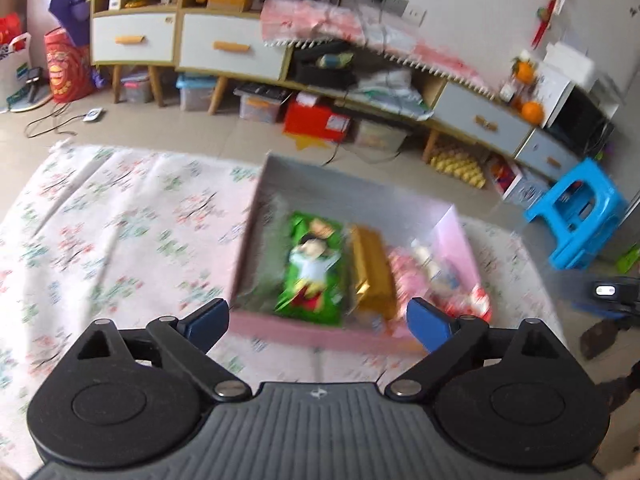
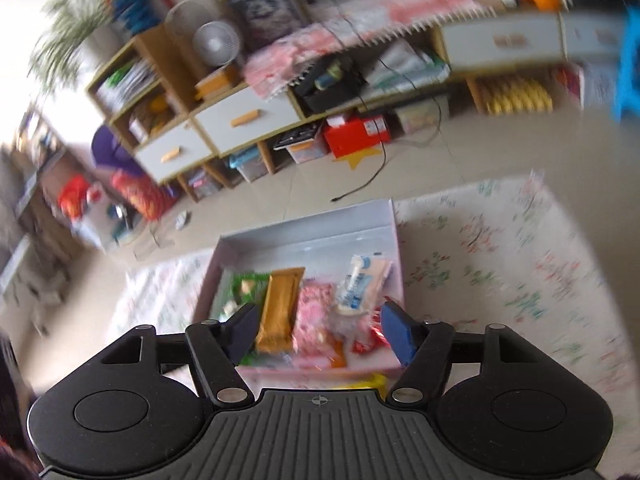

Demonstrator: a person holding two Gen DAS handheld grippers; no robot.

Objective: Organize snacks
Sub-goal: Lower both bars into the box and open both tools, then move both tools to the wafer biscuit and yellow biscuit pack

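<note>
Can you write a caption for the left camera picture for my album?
The open left tool hovers over a pink box holding a green snack bag, gold packet and other treats.

Beyond the floral cloth (image 1: pixel 100 220) I see a low cabinet (image 1: pixel 224 46) by the wall, a red box (image 1: pixel 316 118) under it, and a blue stool (image 1: pixel 580 212) near the cloth's far right corner.

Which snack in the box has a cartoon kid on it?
The green packet, lying at the left end of the row in the pink box. Beside it the gold packet is plain, and the pink one looks only patterned.
</note>
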